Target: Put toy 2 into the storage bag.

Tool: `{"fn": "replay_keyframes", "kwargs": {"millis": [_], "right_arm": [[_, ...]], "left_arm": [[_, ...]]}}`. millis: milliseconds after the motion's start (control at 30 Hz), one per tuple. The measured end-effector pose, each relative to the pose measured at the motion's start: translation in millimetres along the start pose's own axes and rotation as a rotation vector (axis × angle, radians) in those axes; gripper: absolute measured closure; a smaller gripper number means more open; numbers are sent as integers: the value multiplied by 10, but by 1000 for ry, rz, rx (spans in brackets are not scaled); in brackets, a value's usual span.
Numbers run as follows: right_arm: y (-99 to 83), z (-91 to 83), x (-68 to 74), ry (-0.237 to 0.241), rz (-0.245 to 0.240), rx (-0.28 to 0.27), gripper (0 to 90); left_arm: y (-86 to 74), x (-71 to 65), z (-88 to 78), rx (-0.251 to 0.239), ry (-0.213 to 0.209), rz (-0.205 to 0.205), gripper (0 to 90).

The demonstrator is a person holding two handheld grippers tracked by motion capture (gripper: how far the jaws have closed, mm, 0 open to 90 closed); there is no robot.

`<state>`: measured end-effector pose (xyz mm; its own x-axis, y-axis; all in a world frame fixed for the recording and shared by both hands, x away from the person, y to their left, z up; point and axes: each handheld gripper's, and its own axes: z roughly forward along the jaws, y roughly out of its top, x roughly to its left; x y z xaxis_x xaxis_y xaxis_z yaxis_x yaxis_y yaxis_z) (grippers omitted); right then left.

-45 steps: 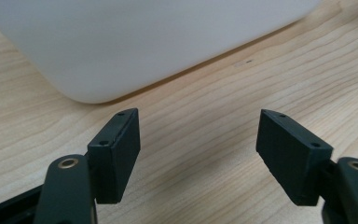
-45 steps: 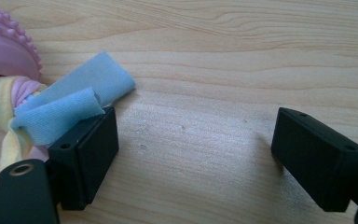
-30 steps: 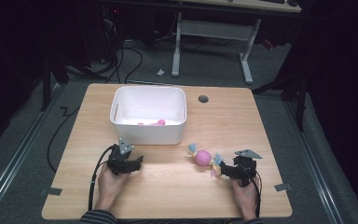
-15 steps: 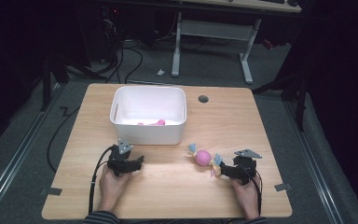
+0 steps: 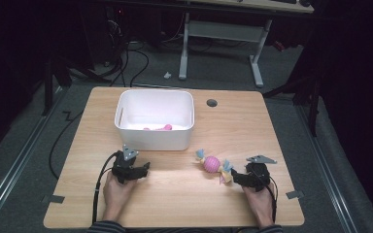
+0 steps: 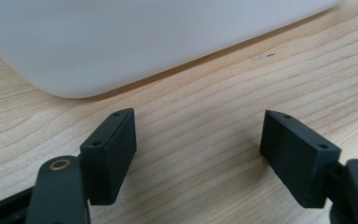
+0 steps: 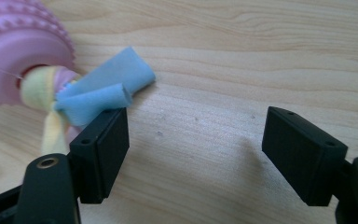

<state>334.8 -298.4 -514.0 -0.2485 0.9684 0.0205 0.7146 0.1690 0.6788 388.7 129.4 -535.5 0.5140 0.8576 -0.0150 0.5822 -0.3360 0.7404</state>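
Note:
A pink ribbed ball toy (image 5: 211, 164) with blue and yellow fabric tails lies on the wooden table (image 5: 175, 204), right of centre. My right gripper (image 5: 237, 178) rests on the table just right of it, open; in the right gripper view the toy (image 7: 18, 56) sits at upper left, its blue tail (image 7: 102, 91) touching the left jaw's tip. My left gripper (image 5: 143, 170) rests open on the table in front of the white bin (image 5: 154, 119), with bare wood between its jaws (image 6: 196, 154). A pink object (image 5: 159, 128) lies inside the bin.
A round cable hole (image 5: 211, 103) sits in the table behind the bin's right. The bin's white wall (image 6: 135, 42) stands close ahead of the left gripper. Cables and a desk frame (image 5: 218, 34) lie on the floor beyond the table.

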Motion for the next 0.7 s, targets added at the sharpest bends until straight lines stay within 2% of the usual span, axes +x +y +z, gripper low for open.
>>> {"fn": "replay_keyframes", "kwargs": {"millis": [67, 133, 333, 367, 600, 700], "right_arm": [[1, -45, 7, 29, -4, 6, 244], [-1, -89, 25, 44, -33, 9, 245], [-3, -243, 68, 79, -56, -11, 272], [-1, -296, 87, 108, -75, -26, 328], [46, -371, 160, 143, -127, -40, 349], [110, -382, 262, 161, -169, -36, 351]], "left_arm": [[0, 1, 0, 0, 0, 2, 272], [0, 0, 0, 0, -1, 0, 271], [0, 0, 1, -1, -1, 0, 271], [0, 0, 0, 0, -1, 1, 270], [0, -1, 0, 0, -1, 1, 269], [0, -1, 1, 0, -2, 1, 269]]}}
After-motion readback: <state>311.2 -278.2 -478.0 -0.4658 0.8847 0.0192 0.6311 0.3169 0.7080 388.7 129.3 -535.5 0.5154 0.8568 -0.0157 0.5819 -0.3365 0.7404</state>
